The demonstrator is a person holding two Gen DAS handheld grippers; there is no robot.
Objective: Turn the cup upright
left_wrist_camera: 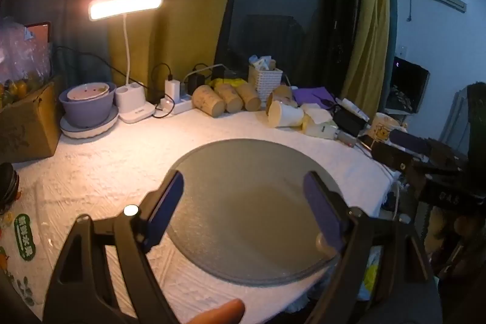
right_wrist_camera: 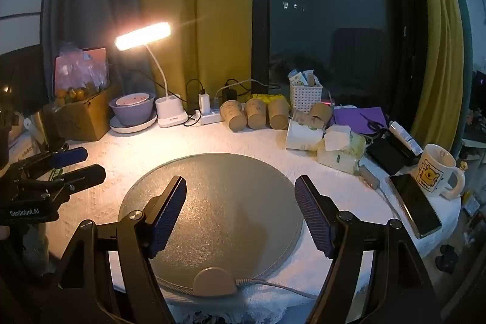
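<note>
White paper cup (right_wrist_camera: pixel 303 135) on its side at the back right of the table, mouth toward the left in the left wrist view (left_wrist_camera: pixel 285 114), touching the pale yellow tissue packs (right_wrist_camera: pixel 340 151) beside it. Just behind, a brown cup (right_wrist_camera: pixel 320 111) also tipped over, and to the left a row of three brown paper cups (right_wrist_camera: pixel 255 113) lying down, bottoms facing forward. White woven basket (right_wrist_camera: pixel 305 94) behind these, stuffed with small packets, too small to read.

Round grey mat (right_wrist_camera: pixel 212 202) in the middle of the white tablecloth (right_wrist_camera: pixel 127 154), nothing resting on it, well apart from the cups. Lit desk lamp (right_wrist_camera: pixel 142 35) at the back left, next to a purple bowl (right_wrist_camera: pixel 132 108) on a white plate. Cartoon mug (right_wrist_camera: pixel 437 169) upright at the right edge, phone (right_wrist_camera: pixel 414 208) flat just in front of it.

Right gripper (right_wrist_camera: pixel 240 214) spread wide over the mat, gripping nothing. Left gripper (left_wrist_camera: pixel 246 208) likewise spread and bare above the mat in its own view; seen from the right wrist (right_wrist_camera: pixel 79 166) at the far left edge, fingers apart, possibly hovering above the cloth rather than touching it.
</note>
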